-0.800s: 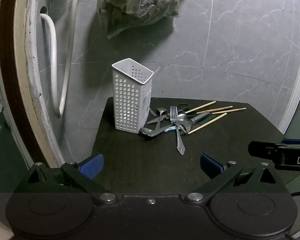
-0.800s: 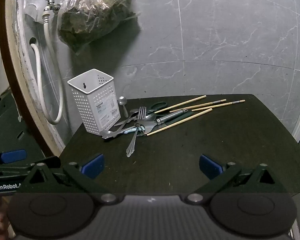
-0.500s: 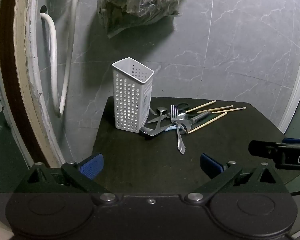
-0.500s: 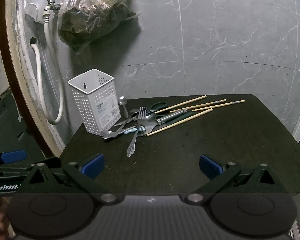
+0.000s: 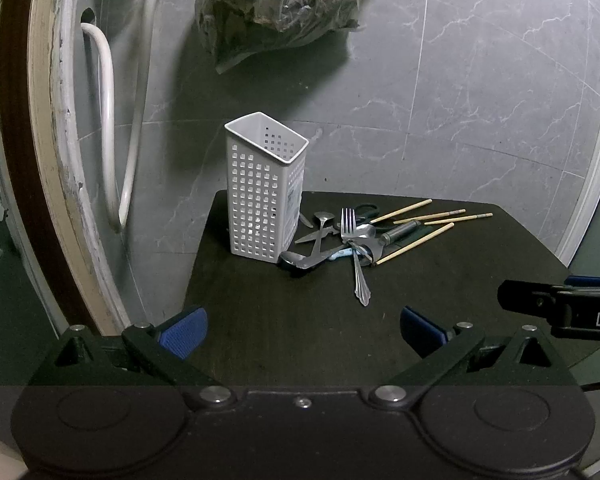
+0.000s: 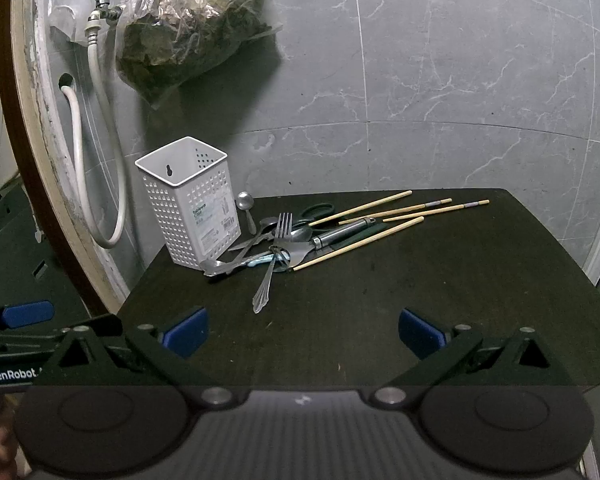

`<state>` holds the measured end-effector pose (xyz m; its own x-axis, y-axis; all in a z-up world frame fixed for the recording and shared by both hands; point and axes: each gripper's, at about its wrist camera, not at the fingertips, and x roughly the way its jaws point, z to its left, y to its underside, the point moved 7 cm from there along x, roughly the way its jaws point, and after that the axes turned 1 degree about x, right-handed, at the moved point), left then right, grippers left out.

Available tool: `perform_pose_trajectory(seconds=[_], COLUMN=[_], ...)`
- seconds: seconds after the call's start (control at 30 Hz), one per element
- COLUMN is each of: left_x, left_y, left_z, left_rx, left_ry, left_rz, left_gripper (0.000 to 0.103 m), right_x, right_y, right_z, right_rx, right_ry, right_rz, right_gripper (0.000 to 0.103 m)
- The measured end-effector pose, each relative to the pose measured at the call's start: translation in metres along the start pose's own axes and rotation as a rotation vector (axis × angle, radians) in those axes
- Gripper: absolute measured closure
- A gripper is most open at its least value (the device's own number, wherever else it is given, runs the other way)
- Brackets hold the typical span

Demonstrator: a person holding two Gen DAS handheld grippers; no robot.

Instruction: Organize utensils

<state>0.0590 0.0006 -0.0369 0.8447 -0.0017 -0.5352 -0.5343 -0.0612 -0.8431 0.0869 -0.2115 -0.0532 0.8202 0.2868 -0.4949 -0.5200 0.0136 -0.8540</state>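
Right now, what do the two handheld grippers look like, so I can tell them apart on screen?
Both are black with ribbed blue finger pads. The left gripper has a smooth black body; the right gripper has a ribbed grey panel. White "GenRobot" lettering marks the left one's side.
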Motion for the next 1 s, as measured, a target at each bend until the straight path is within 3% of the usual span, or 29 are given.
perform_pose_trajectory(seconds=[1.0], left_x=[0.0061], left_y=[0.0059], left_z=[-0.0016], left_rx=[0.003], left_ry=[0.001], left_rz=[0.009], left_gripper=[0.001], right_x=[0.0013], right_y=[0.0017], right_z=[-0.0016], right_rx=[-0.001], right_ry=[0.001], right_rz=[0.001], right_gripper=[0.0])
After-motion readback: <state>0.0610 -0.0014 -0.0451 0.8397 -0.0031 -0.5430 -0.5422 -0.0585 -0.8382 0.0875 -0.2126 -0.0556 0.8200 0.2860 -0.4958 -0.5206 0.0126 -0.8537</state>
